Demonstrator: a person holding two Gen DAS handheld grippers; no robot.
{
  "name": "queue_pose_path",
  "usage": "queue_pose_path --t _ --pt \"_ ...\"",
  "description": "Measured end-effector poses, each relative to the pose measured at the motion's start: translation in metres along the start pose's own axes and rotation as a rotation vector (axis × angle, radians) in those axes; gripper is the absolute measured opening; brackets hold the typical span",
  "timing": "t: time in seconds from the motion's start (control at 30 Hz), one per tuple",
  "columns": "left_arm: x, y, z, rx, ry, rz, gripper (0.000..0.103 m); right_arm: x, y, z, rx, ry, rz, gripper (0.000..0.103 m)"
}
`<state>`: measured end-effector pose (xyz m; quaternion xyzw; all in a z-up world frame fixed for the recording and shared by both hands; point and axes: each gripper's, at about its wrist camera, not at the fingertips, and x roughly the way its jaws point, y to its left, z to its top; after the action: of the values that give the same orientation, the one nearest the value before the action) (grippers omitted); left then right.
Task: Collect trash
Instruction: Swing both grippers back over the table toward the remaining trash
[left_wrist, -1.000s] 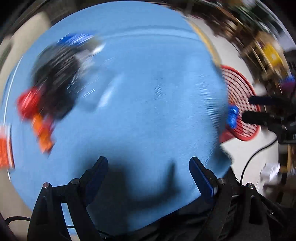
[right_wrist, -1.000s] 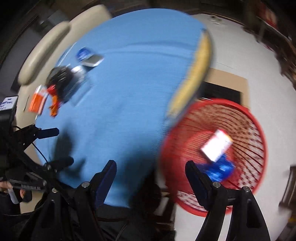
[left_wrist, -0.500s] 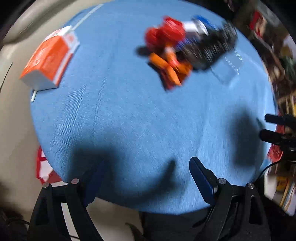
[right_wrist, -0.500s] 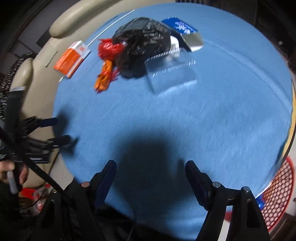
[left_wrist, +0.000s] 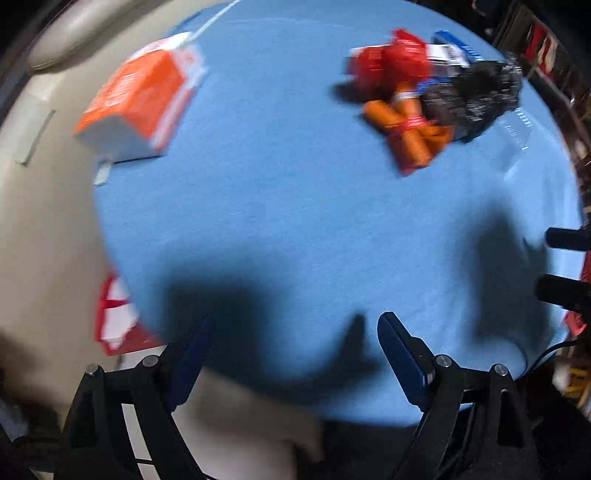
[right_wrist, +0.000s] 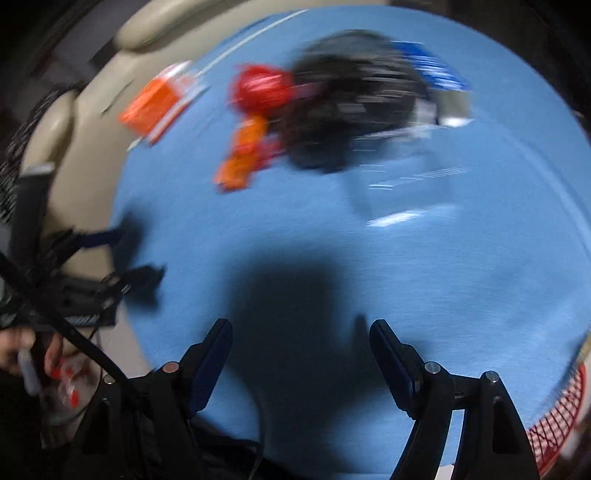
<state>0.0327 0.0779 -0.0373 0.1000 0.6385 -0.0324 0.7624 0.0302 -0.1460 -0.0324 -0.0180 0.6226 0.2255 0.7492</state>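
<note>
Trash: heaped on the far part of the blue table (left_wrist: 295, 206), well apart from both grippers.
Heap contents: crumpled black bag (left_wrist: 476, 99), red wrapper (left_wrist: 395, 62), orange wrapper (left_wrist: 413, 133), blue packet (left_wrist: 454, 48), clear plastic sheet (left_wrist: 517, 129) (blurred, edges hard to trace).
Orange wrapper axis: long side slanted in the left view, from upper left down to lower right; pointing away from the red wrapper.
Orange carton (left_wrist: 136, 99): apart from the heap, at the table's left edge by the beige cushion (left_wrist: 40, 206); long axis running from lower left to upper right.
Left gripper (left_wrist: 291, 354): fingers spread wide, nothing between them, over the near table edge.
Right gripper (right_wrist: 301, 362): fingers spread, nothing between them, above bare blue cloth.
Red basket (right_wrist: 557, 417): only a sliver at the lower right of the right view.
Change from a second ago: red basket then filled much of the right view, now almost out of frame; heap now nearer the middle top in both views; orange carton larger and closer in the left view than half a second ago.
</note>
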Motion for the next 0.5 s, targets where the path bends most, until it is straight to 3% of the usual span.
queue_pose_path --t 0.1,0.17,0.37,0.5 --pt "-0.008 0.036 -0.012 -0.013 0.016 0.119 0.089 0.003 0.025 0.010 -0.043 0.012 0.077 0.079" --pt "-0.013 0.070 -0.023 -0.074 0.031 0.197 0.089 0.009 0.046 0.018 -0.070 0.026 0.154 0.079" --pt "-0.024 0.120 -0.054 -0.246 0.046 0.234 0.089 0.031 0.106 0.030 -0.175 0.030 0.236 0.079" --pt "-0.025 0.117 -0.068 -0.296 0.071 0.242 0.089 0.036 0.135 0.025 -0.234 0.045 0.261 0.079"
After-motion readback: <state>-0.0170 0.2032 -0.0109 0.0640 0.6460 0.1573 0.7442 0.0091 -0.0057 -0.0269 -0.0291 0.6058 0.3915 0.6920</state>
